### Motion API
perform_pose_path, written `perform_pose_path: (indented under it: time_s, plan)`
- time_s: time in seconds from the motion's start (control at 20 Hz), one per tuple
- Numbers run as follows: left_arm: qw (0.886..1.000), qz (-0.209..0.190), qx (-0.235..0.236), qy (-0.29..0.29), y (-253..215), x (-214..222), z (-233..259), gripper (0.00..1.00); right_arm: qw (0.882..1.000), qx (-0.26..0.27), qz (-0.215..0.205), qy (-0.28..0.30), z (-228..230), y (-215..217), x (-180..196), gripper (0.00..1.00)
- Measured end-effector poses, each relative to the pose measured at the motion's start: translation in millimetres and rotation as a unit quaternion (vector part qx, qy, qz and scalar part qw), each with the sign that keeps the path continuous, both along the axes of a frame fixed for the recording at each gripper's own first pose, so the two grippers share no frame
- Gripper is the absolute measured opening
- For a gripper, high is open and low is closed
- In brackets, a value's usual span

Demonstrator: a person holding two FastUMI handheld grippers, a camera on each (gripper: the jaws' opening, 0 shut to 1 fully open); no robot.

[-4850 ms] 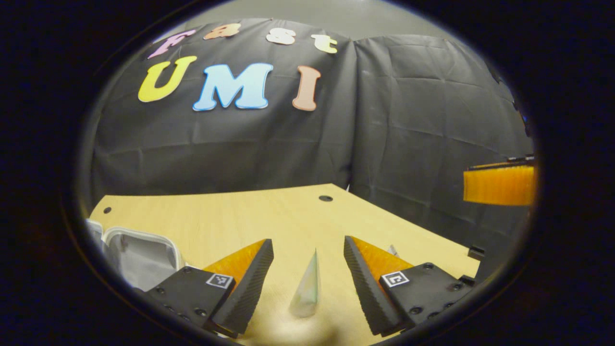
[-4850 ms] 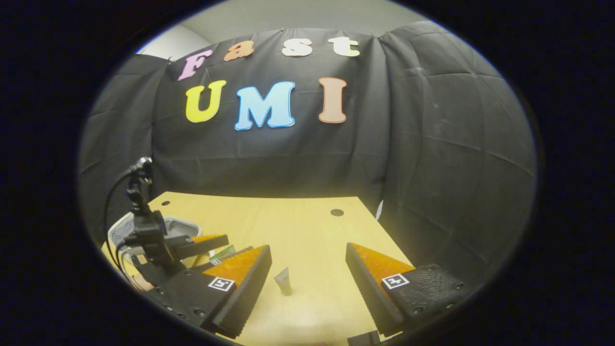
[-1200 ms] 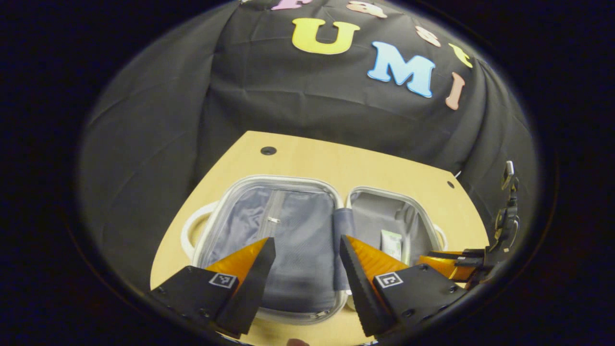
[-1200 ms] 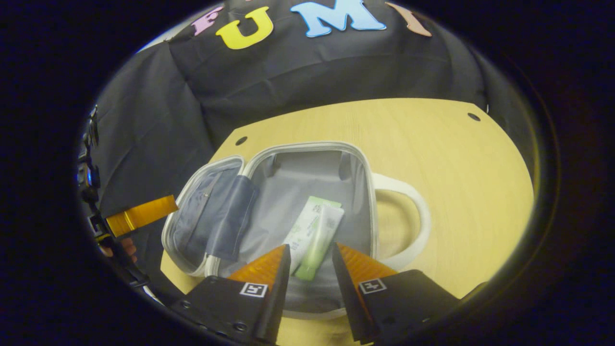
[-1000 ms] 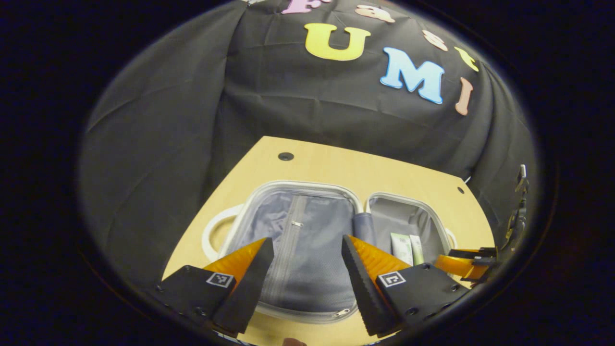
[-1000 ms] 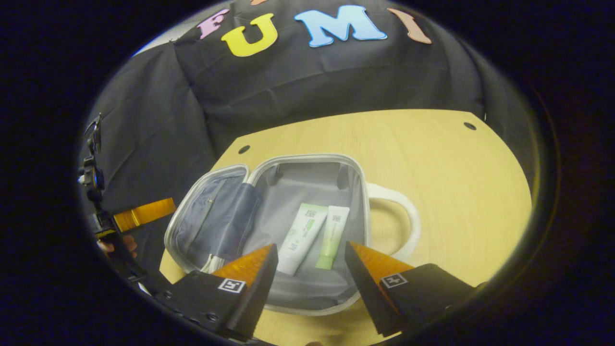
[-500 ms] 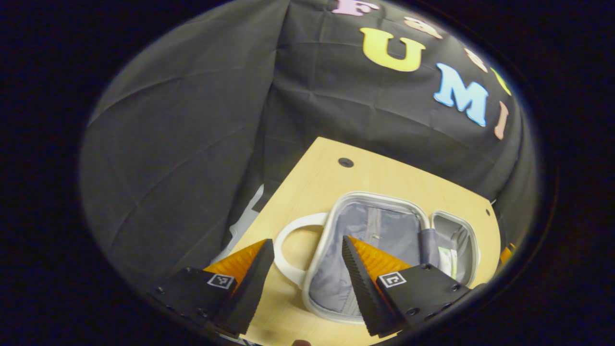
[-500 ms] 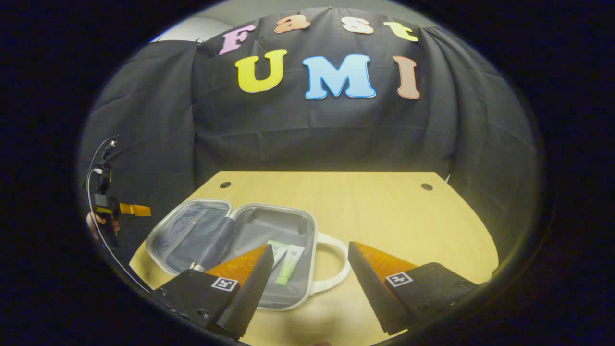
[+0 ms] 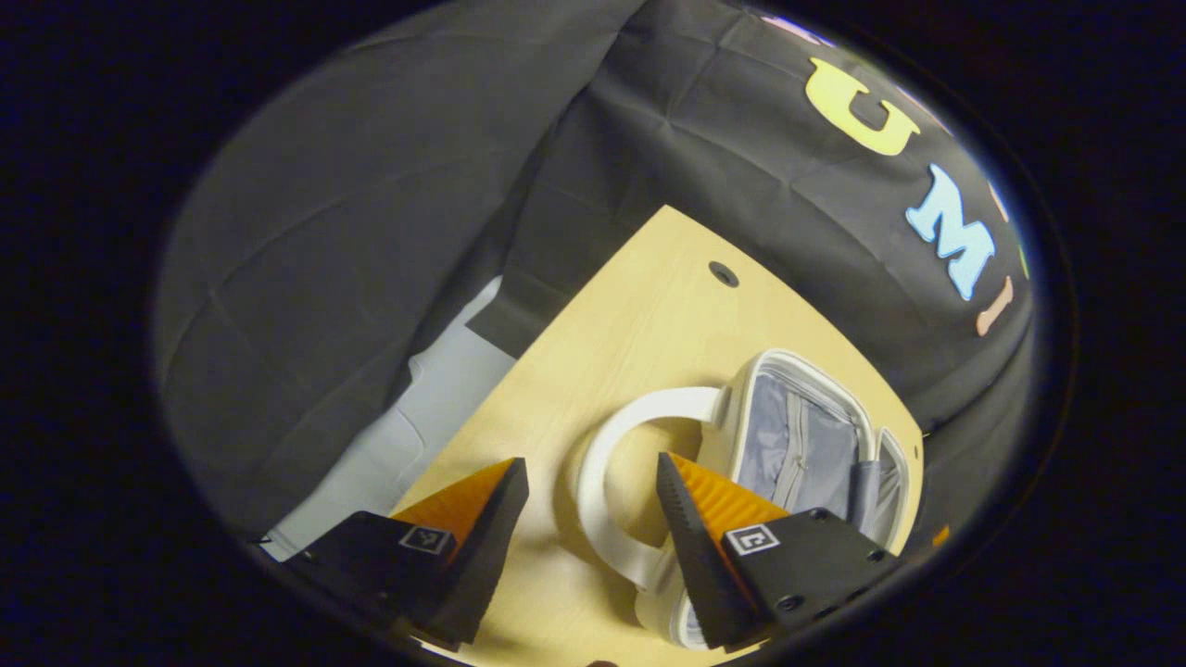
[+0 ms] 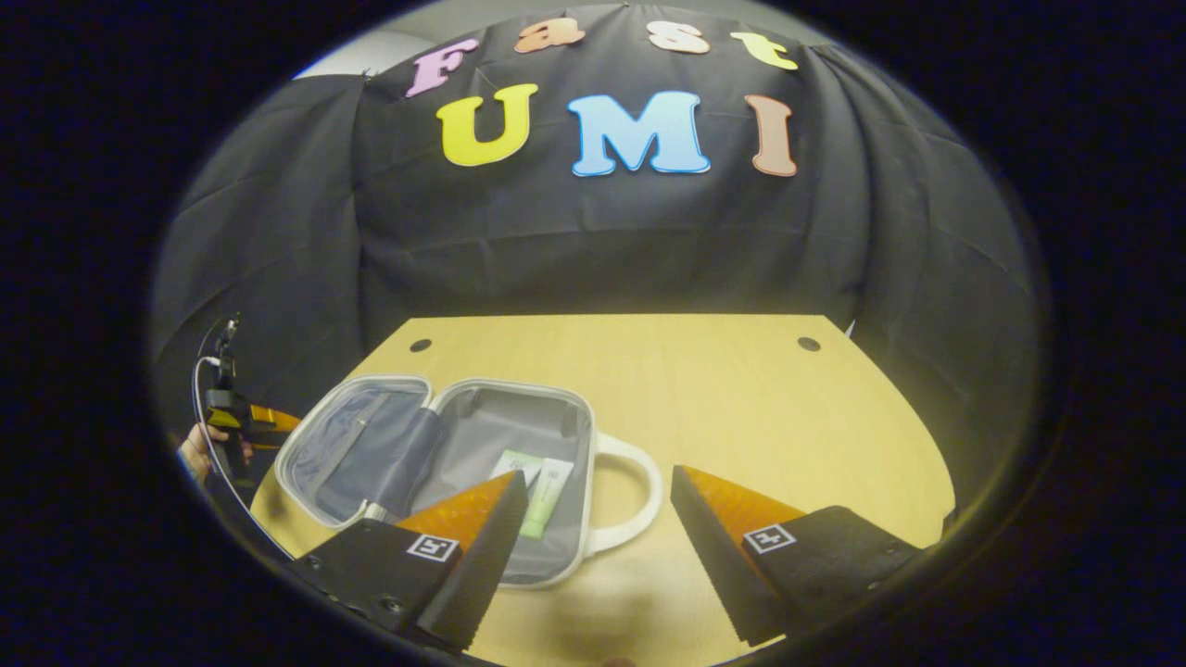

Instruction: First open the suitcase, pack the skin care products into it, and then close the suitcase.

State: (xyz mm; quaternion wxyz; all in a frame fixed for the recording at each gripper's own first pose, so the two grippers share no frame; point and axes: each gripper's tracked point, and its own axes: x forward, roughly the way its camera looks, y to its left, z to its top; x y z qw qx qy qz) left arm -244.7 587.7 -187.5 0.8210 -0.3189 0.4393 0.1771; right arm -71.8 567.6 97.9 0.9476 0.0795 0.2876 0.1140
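Note:
The white suitcase (image 10: 500, 384) lies open on the wooden table, both grey-lined halves facing up. Two skin care tubes, a white-green one (image 10: 515, 463) and a pale green one (image 10: 550, 489), lie side by side in its right half. My right gripper (image 10: 598, 474) hovers open in front of that half, near its white handle (image 10: 639, 491), holding nothing. My left gripper (image 9: 588, 461) is open over the handle (image 9: 639, 408) of the suitcase's left half (image 9: 799, 363), one finger on each side of the loop without pressing it. In the right gripper view, the left gripper (image 10: 264, 419) and the hand (image 10: 193, 454) holding it appear at far left.
Bare tabletop (image 10: 788, 426) stretches to the right of the suitcase, with small round holes (image 10: 809, 344) near its far corners. In the left gripper view the table's left edge (image 9: 519, 371) drops off to a pale floor (image 9: 417, 435). Black cloth walls close in behind.
My right gripper opened off the pale green tube and drew back from the suitcase. My left gripper swung left from over the lid half to its handle.

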Motion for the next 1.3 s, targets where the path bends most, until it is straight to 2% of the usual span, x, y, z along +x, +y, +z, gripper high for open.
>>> perform_pose_path:
  time_s: [0.2, 0.25, 0.35, 0.5, 0.55, 0.6, 0.65, 0.7, 0.85, 1.0, 1.15, 1.2, 1.3]
  plan:
    - [0.998, 0.025, -0.062, -0.017, -11.1, 11.5, -11.5, 0.85, 1.0, 0.009, -0.005, 0.006, 0.0, -2.3, 2.7, 0.95]
    - [0.996, 0.033, -0.076, -0.019, -13.2, 11.5, -12.1, 0.63, 1.0, 0.008, -0.007, 0.006, -0.5, -5.1, 3.1, 0.95]
    - [0.997, 0.033, -0.065, -0.008, -10.1, 6.2, -18.1, 0.55, 1.0, 0.007, -0.012, 0.007, -0.8, -10.9, 3.2, 0.95]
    - [0.997, 0.037, -0.066, -0.001, -8.5, 5.7, -26.0, 0.25, 1.0, 0.012, -0.019, 0.008, -1.2, -18.5, 5.1, 0.95]
    - [0.996, 0.043, -0.072, -0.007, -5.6, 9.8, -19.2, 0.24, 1.0, 0.013, -0.02, 0.01, -3.0, -19.7, 5.6, 0.95]
    - [0.996, 0.044, -0.071, -0.015, -3.7, 7.9, -14.4, 0.18, 1.0, 0.014, -0.02, 0.01, -3.2, -21.7, 5.7, 0.95]
    - [0.996, 0.043, -0.07, -0.02, -3.8, 9.0, -7.4, 0.18, 1.0, 0.016, -0.02, 0.009, -4.4, -22.2, 6.8, 0.95]
    - [0.997, 0.04, -0.065, -0.024, -4.2, 8.1, -0.4, 0.14, 1.0, 0.018, -0.019, 0.009, -3.7, -24.3, 7.1, 0.95]
    - [0.998, 0.033, -0.045, -0.036, -6.5, 11.4, 41.9, 0.13, 1.0, 0.025, -0.015, 0.0, 0.4, -32.0, 8.6, 0.95]
    - [0.998, 0.014, -0.013, -0.065, -16.5, 18.4, 107.6, 0.13, 0.999, 0.034, -0.014, -0.017, 5.8, -42.9, 12.7, 0.95]
    - [0.992, -0.018, 0.003, -0.128, -50.1, 37.8, 195.8, 0.12, 0.999, 0.025, -0.01, -0.029, 5.6, -60.5, 14.8, 0.95]
    - [0.989, -0.029, 0.008, -0.142, -64.0, 43.7, 217.8, 0.16, 0.999, 0.022, -0.01, -0.032, 5.1, -67.1, 14.2, 0.95]
    - [0.984, -0.056, 0.019, -0.165, -103.2, 57.0, 254.7, 0.12, 0.999, 0.028, -0.012, -0.04, 7.3, -78.5, 12.9, 0.95]
